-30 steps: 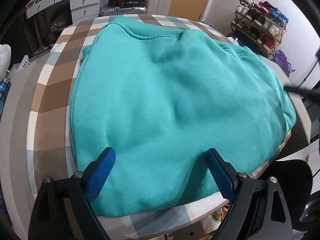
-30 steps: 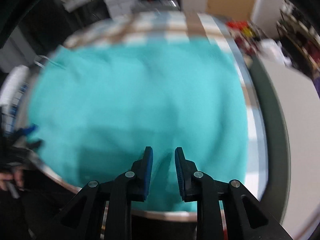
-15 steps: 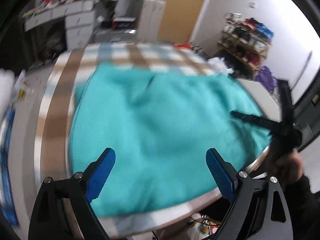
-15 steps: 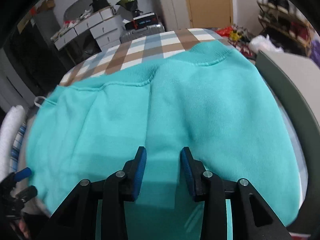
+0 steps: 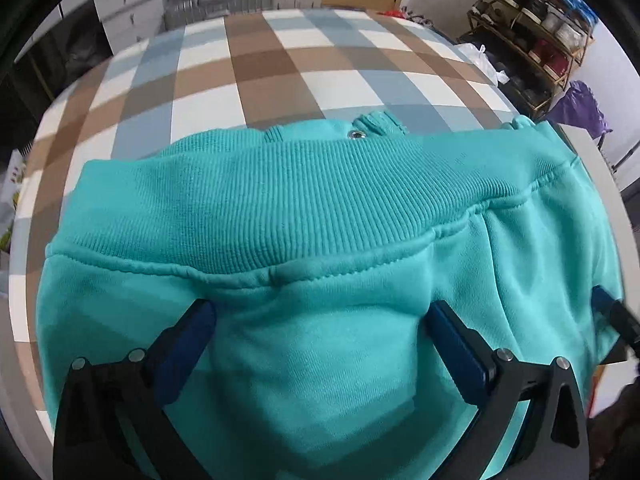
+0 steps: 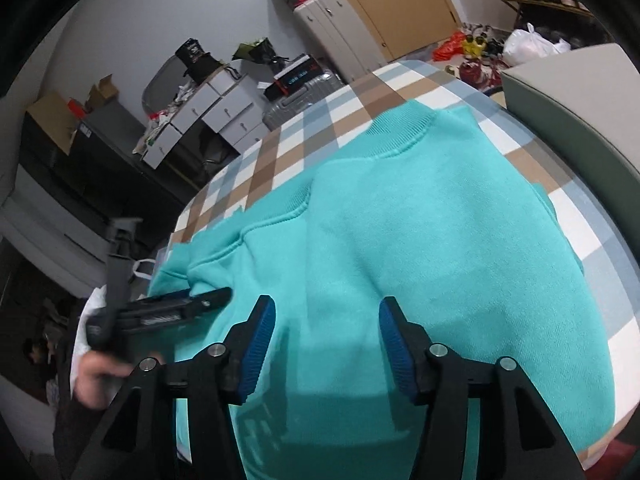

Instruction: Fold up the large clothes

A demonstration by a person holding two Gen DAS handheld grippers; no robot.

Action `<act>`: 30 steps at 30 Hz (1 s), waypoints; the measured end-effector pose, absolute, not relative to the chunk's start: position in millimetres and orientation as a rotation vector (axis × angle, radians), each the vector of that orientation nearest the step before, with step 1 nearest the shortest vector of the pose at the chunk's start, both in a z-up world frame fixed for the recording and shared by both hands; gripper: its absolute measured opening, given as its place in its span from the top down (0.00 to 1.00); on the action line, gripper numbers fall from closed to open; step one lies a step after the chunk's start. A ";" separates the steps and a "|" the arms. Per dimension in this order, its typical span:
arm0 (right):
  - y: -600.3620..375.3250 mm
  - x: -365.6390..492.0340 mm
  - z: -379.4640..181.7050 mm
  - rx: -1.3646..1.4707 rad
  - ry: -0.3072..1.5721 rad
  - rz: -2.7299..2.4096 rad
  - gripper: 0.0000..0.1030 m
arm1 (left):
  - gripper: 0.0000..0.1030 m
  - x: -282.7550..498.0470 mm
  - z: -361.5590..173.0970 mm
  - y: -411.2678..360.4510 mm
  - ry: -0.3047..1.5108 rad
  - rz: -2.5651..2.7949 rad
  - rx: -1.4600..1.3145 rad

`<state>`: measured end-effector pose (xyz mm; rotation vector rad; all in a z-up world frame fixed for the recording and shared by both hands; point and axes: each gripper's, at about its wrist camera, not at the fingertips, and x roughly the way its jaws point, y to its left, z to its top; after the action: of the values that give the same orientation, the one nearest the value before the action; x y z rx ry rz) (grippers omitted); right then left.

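While closer – right tongs (image 6: 326, 340) opening, sweatshirt (image 6: 420, 240) unclamped

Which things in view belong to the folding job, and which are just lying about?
Part of the job:
- teal sweatshirt, folded on the checked tablecloth
- left gripper, jaws opening, nothing gripped
- right gripper, jaws opening, nothing gripped

Lying about:
- shoe rack
- purple bag
- silver suitcase
- white drawers
- white plastic bag

Sweatshirt (image 5: 320, 360) matt fleece, ribbed hem; metal eyelet (image 5: 354, 134); tablecloth (image 5: 280, 60) smooth
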<state>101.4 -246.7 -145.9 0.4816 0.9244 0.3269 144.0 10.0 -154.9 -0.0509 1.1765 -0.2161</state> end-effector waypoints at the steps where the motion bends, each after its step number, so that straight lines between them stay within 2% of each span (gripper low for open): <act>1: -245.2 103.7 -146.5 0.470 0.930 0.332 0.47 | 0.01 144.7 -153.3 11.3 1.172 -0.215 -0.060; 9: -254.3 99.2 -144.8 0.501 0.913 0.344 0.47 | 0.01 71.8 -101.4 -11.9 1.051 -0.339 -0.053; 13: -264.5 95.4 -143.6 0.537 0.894 0.309 0.47 | 0.01 54.9 -132.8 -46.5 1.140 -0.344 0.122; 16: -270.0 91.8 -142.8 0.546 0.884 0.276 0.47 | 0.01 56.2 -146.2 -45.4 1.114 -0.316 0.122; 24: -297.1 46.1 -133.2 0.733 0.880 0.280 0.45 | 0.01 45.8 -124.1 -32.5 1.088 -0.316 0.022; 26: -311.4 22.1 -128.5 0.794 0.869 0.287 0.37 | 0.01 37.9 -114.8 -39.1 1.033 -0.357 0.029; 27: -321.5 7.6 -126.9 0.834 0.853 0.269 0.24 | 0.01 37.9 -115.4 -46.4 1.026 -0.375 0.057; 28: -330.2 -3.8 -127.6 0.869 0.839 0.245 0.17 | 0.01 37.5 -118.5 -55.4 1.030 -0.387 0.098; 29: -339.1 -14.2 -131.3 0.909 0.835 0.210 0.12 | 0.01 36.9 -126.1 -66.6 1.048 -0.388 0.152; 30: -345.2 -19.6 -138.0 0.944 0.849 0.190 0.12 | 0.01 38.6 -134.2 -74.3 1.057 -0.378 0.194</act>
<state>-19.6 -345.2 -138.0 0.9441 0.8487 0.1897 38.6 -74.3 -134.2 0.1937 1.0570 -0.3776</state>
